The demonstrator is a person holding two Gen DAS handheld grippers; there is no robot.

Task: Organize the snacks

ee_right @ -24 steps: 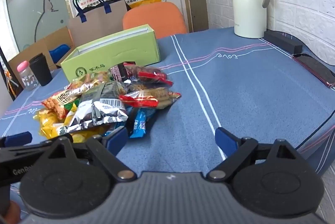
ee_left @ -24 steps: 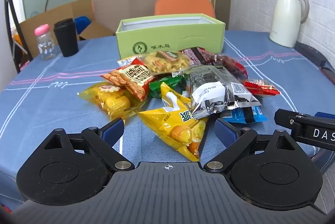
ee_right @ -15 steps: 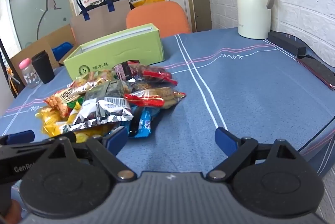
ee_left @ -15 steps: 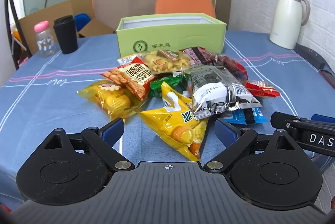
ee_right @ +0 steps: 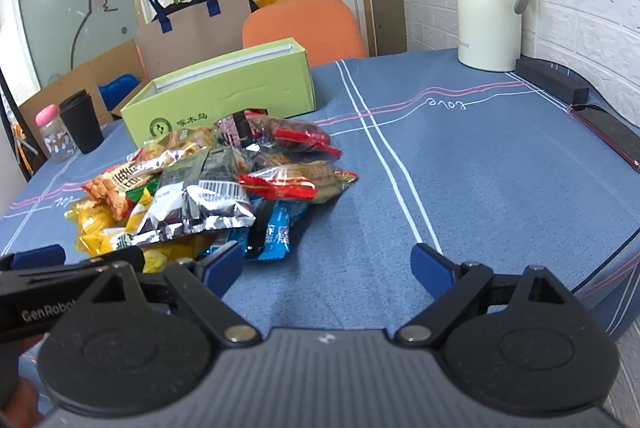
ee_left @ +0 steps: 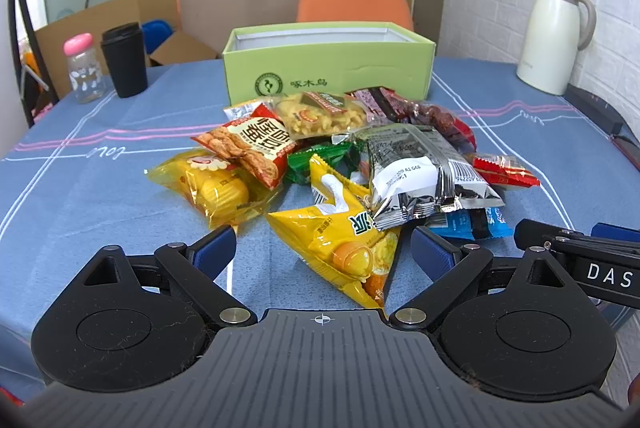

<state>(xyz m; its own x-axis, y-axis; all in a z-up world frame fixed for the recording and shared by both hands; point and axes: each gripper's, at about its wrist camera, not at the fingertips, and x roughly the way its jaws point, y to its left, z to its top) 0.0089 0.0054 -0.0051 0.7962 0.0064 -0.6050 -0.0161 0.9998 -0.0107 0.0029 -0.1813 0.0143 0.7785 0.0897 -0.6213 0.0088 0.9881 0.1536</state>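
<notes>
- Hovering over the table point(ee_left: 80, 164), the left gripper point(ee_left: 323, 252) has its jaws released above a yellow snack bag point(ee_left: 344, 228).
- Right gripper point(ee_right: 328, 262) jaws released, grasping nothing, beside the snack pile point(ee_right: 224, 184).

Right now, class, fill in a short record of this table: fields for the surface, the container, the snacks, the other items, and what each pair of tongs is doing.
surface: table with blue cloth
container: green box, open at the top, behind the snacks
snacks: loose pile of packets; yellow packet nearest, silver packet lying on others
other items: white jug, black cup, small bottle with pink lid
left tongs: open, yellow packet lies between the tips, not gripped
right tongs: open, over bare cloth, holding nothing
</notes>
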